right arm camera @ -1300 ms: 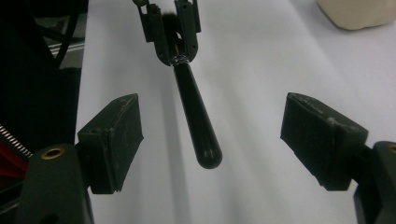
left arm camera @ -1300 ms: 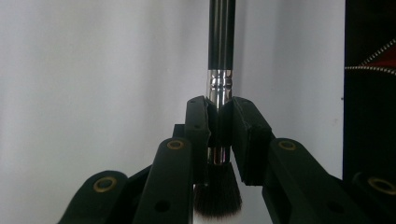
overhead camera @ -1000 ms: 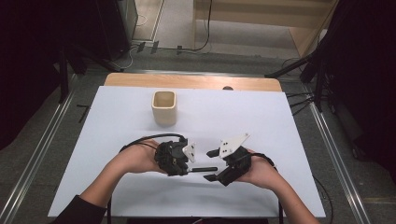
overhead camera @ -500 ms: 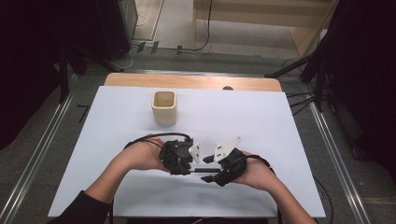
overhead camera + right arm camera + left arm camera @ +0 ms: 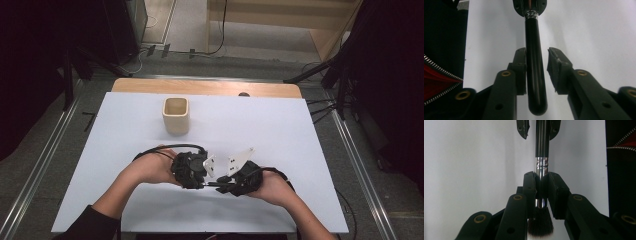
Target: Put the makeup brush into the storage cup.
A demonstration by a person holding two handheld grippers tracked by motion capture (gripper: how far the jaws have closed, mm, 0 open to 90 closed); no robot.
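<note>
Now the left tongs (image 5: pixel 541 186) clamp the brush (image 5: pixel 542 157) at its metal ferrule, bristles toward the left hand (image 5: pixel 155 170), while the right tongs (image 5: pixel 536 63) stand narrowly open around the black handle, one jaw touching it and the other just clear. Compared with one second ago, both tongs have closed together, nose to nose over the tabletop (image 5: pixel 280 125), on the near side of the cup (image 5: pixel 176 115). This reads as a hand-over in progress, its direction unclear.
</note>
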